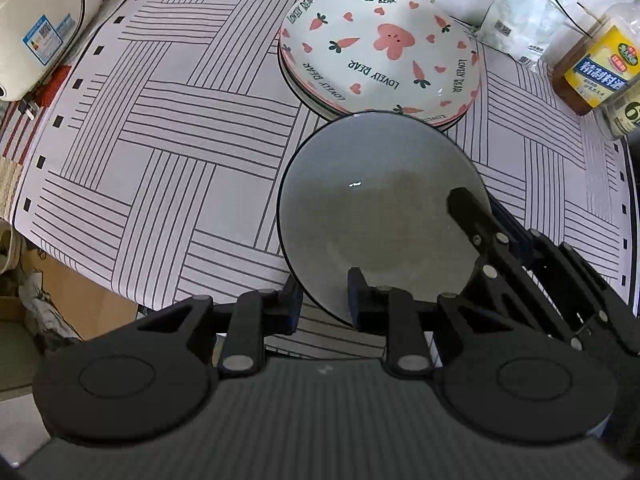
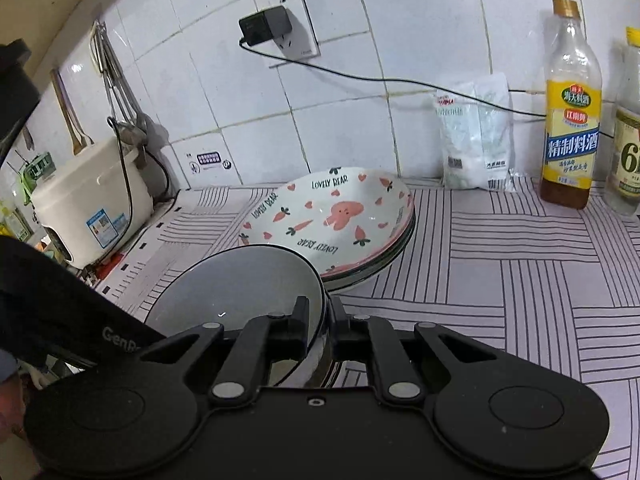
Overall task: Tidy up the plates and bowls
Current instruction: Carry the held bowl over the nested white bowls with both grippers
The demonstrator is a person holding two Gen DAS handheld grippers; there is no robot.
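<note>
A grey bowl with a dark rim [image 1: 380, 208] is held above the striped mat, in front of a stack of white "Lovely Bear" plates [image 1: 380, 44]. My left gripper [image 1: 324, 300] straddles the bowl's near rim with a gap between its fingers and the rim. My right gripper [image 2: 320, 320] is shut on the bowl's [image 2: 240, 284] right rim; its finger [image 1: 468, 208] shows inside the bowl in the left wrist view. The plate stack [image 2: 332, 216] stands just behind the bowl.
A white rice cooker [image 2: 88, 204] stands at the left of the counter, with hanging utensils [image 2: 116, 80] above. A cooking wine bottle [image 2: 570, 120], a second bottle [image 2: 628, 152] and a white bag [image 2: 476, 140] stand at the back right. A charger cable [image 2: 360, 76] crosses the tiled wall.
</note>
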